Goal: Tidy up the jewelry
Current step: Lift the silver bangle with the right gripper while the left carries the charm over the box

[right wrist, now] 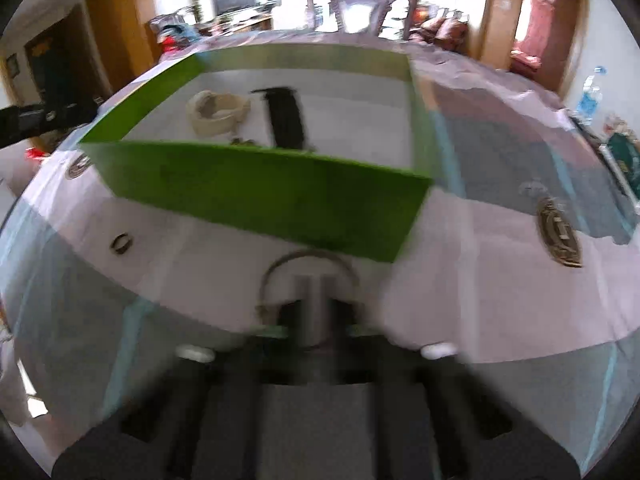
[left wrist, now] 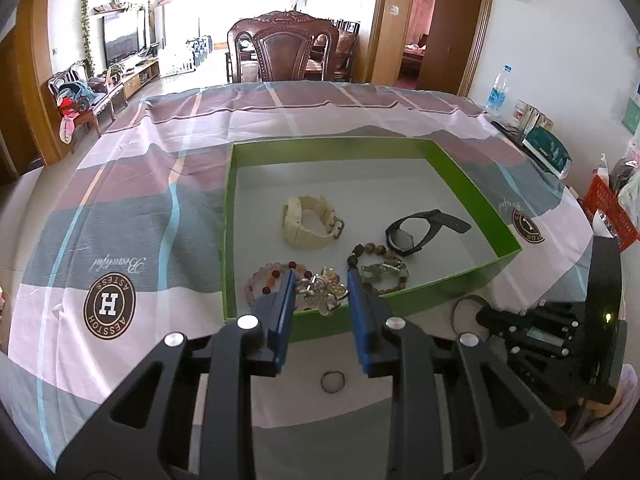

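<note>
Jewelry lies gathered in a shallow green box (left wrist: pixel 508 258) with a pale floor, which stands on a table under a checked cloth (left wrist: pixel 160 208) of pink, grey and mauve bands printed with round brown emblems. Inside the box, a cream watch (left wrist: pixel 308 222) sits near the middle, a black watch (left wrist: pixel 416 232) lies toward the box's right wall, and along the near wall rest a pink and red bead bracelet (left wrist: pixel 268 276), a silvery tangle of chain (left wrist: pixel 324 286) and a dark bead bracelet (left wrist: pixel 376 262) with a greenish one against it. The left gripper (left wrist: pixel 322 280) hangs over the near wall of the box with its blue fingers (left wrist: pixel 288 300) spread a little and nothing between them; the silvery tangle shows through the gap, below and apart from the pads. On the cloth outside the box, just in front of its near wall, lies a small dark ring (left wrist: pixel 333 382), and farther toward the near right corner of the box a thin metal bangle (right wrist: pixel 308 276) rests flat on the cloth. The right gripper (right wrist: pixel 318 300) is low over that bangle, its picture smeared by motion; its fingers are pressed together, and whether they touch the bangle cannot be told. In the left wrist view the right gripper's black body (left wrist: pixel 560 332) shows beside the box's near right corner. A carved wooden chair (left wrist: pixel 284 48) stands at the far edge of the table.
</note>
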Demonstrator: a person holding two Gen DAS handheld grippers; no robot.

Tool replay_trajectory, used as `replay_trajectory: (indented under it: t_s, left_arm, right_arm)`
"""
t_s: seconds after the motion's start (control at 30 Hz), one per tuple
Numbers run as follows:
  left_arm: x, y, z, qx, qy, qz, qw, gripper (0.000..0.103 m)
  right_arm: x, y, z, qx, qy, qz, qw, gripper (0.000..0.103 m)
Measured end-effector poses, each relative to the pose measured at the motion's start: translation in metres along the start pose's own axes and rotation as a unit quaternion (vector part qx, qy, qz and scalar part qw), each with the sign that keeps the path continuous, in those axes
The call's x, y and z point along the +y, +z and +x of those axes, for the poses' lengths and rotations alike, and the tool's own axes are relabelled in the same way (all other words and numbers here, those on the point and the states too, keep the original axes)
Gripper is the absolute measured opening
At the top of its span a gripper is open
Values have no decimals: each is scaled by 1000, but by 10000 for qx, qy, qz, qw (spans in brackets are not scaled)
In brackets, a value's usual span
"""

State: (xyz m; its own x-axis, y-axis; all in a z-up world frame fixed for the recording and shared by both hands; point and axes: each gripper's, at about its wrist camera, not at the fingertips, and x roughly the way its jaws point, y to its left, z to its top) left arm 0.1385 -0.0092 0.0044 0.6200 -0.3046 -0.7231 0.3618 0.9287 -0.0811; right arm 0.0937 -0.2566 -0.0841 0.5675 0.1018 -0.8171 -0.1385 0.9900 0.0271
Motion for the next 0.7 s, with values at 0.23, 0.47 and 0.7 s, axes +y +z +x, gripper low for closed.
replay_trajectory:
  t_s: [0.23, 0.47, 0.7]
  left_arm:
    - [2, -2, 1, 7, 8, -30, 10000, 27]
    - [3, -1, 1, 17, 19, -24, 10000, 27]
    - [4, -1, 1, -1, 19, -39, 10000, 27]
  right_arm:
    - [4, 6, -12, -246, -127, -129, 9995, 1]
    - [-7, 5, 12, 93, -493, 97, 9987, 38]
    - [2, 2, 0, -27, -69, 9, 10000, 3]
